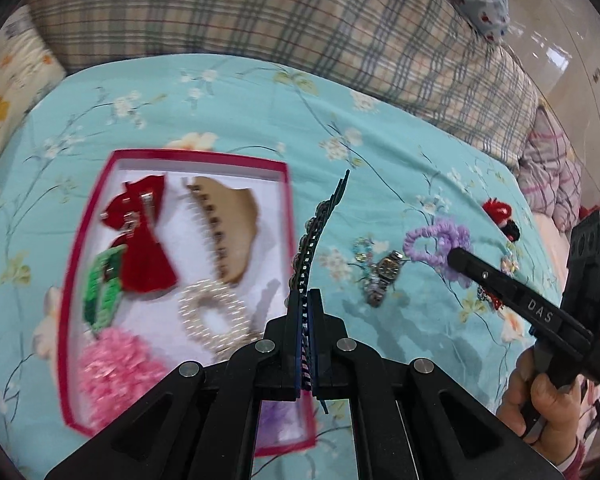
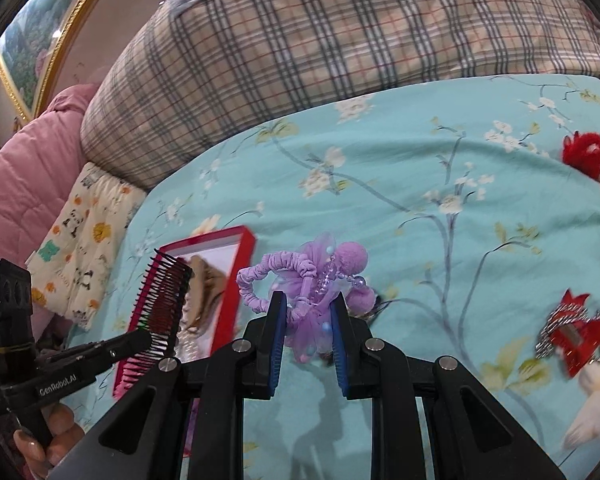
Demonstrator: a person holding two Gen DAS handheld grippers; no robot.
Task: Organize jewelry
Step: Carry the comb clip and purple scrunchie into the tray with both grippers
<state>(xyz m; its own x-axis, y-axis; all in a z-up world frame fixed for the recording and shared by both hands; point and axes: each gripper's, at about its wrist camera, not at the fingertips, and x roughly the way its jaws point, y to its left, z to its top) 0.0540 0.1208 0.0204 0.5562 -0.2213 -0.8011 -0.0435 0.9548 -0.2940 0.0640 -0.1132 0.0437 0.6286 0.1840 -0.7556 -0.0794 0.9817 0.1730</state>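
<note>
On the blue flowered bedspread [image 1: 240,96], in the left wrist view, sits a red box [image 1: 76,264] with a white inside. In the box lie a red bow clip [image 1: 142,236], a tan claw clip [image 1: 230,224], a green clip [image 1: 102,294], a pearl ring scrunchie [image 1: 216,314] and a pink fluffy scrunchie [image 1: 116,368]. The left gripper [image 1: 307,300] has its jaws squeezed almost together on a comb clip [image 1: 316,224]. The comb clip sticks up and away from the fingers, held above the right edge of the box. To the right, on the bedspread, lie a small watch [image 1: 386,274] and a purple scrunchie [image 1: 436,240]. The right gripper [image 1: 460,258] touches the purple scrunchie with its tip. A red and black pom-pom [image 1: 500,216] lies further off. A plaid quilt [image 1: 260,16] is piled behind.

In the right wrist view, the right gripper [image 2: 306,304] has its jaws part way open, one on each side of the purple scrunchie [image 2: 300,280]. The scrunchie has a loop, a frilly bit, clear beads and fuzzy balls. I cannot tell if the fingers press it yet. At the left, the left gripper [image 2: 138,338] holds the comb clip [image 2: 162,308] over the red box [image 2: 236,280]. A red sparkly clip [image 2: 572,336] lies on the bedspread at the right, well apart from the scrunchie. The red pom-pom [image 2: 586,152] is near the far right edge.
</note>
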